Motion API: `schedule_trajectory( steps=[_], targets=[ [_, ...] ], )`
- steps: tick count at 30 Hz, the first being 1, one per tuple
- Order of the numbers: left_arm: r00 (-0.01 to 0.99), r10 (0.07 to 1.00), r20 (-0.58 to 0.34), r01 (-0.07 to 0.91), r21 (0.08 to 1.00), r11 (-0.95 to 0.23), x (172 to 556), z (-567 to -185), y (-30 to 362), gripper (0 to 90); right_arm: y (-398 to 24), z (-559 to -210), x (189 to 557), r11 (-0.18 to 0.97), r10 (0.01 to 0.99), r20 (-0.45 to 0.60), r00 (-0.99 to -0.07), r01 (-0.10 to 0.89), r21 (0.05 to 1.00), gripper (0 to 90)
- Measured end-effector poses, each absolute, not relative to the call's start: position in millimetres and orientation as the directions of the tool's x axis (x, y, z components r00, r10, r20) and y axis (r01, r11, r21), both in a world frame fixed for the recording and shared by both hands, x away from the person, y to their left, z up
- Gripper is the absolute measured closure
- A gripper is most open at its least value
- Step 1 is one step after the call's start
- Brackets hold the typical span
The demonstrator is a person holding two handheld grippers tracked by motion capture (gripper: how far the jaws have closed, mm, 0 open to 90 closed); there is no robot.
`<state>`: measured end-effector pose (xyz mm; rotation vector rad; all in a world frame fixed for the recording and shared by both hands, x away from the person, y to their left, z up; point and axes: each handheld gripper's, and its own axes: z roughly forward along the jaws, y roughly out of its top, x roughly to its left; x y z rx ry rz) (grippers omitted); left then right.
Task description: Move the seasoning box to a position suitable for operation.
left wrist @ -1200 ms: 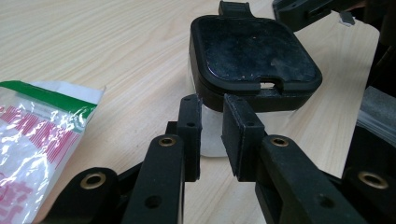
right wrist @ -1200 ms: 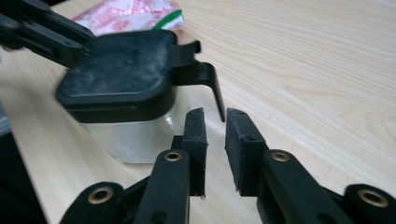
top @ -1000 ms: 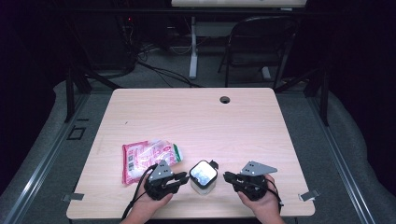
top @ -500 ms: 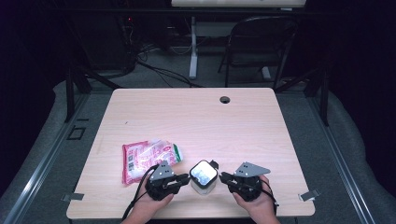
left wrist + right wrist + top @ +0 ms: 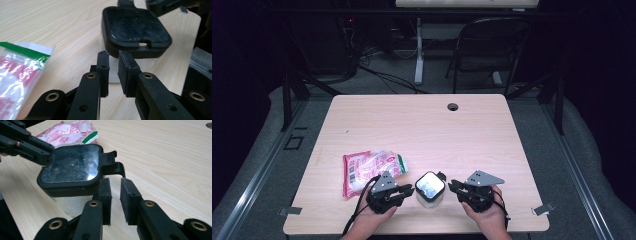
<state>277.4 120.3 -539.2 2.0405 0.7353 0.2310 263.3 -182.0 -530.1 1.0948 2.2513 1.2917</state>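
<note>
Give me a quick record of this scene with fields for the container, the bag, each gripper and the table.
container: clear box with black lid, upright near the table's front edge, between the two grippers
bag: pink and white packet with green strip, flat, left of the container
left gripper: beside the container, jaws narrowly apart, nothing between them
right gripper: beside the container's other side, jaws narrowly apart, empty
table: light wood, round hole near far edge

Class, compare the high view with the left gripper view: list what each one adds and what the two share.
High view adds: the folding chair behind the table and the round hole in the tabletop.
Left gripper view adds: the notch in the lid's near edge and the narrow, empty gap in the left claw.
Shared: the black-lidded container, the pink snack bag, the wooden tabletop.
</note>
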Motion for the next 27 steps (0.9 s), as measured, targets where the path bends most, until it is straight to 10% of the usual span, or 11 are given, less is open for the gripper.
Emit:
schedule_trajectory(
  steps=[27],
  targets=[
    [0.783, 0.606, -0.142, 0.440, 0.815, -0.377, 287.8, -544.5, 115.6, 81.3, -164.1, -542.8, 280.6, 0.289, 0.741, 0.134, -0.657, 0.494, 0.820, 83.4]
  ],
)
